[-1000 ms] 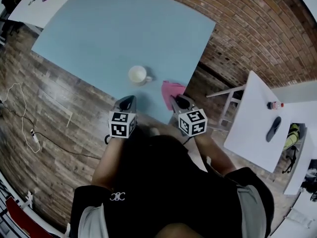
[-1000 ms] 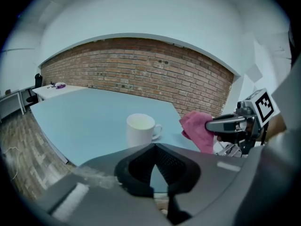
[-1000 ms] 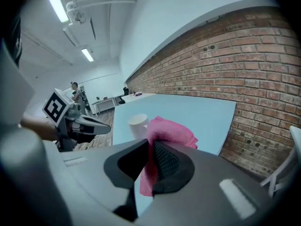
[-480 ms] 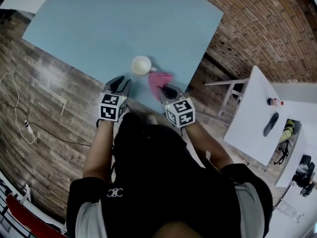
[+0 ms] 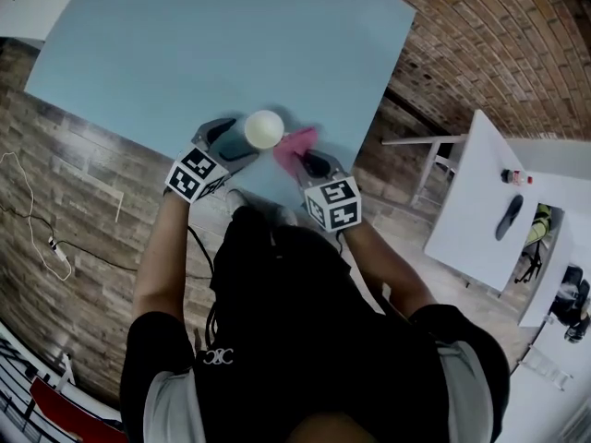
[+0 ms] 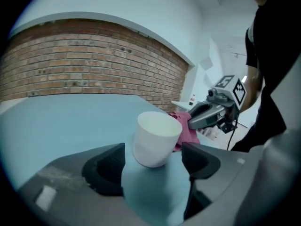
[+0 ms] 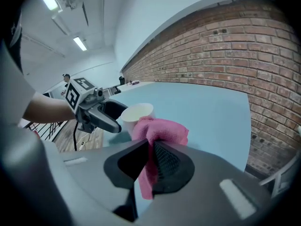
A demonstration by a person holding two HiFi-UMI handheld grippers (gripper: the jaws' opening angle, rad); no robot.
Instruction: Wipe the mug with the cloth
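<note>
Left gripper jaws are opening now, with the white ceramic mug upright between them, pads clear of it, near the edge of the pale blue table. Right gripper is clamped on the pink cloth, just beside the mug at its four o'clock.

Lab/studio-type rm: brick wall, wood floor, white work tables, ceiling strip lights.
</note>
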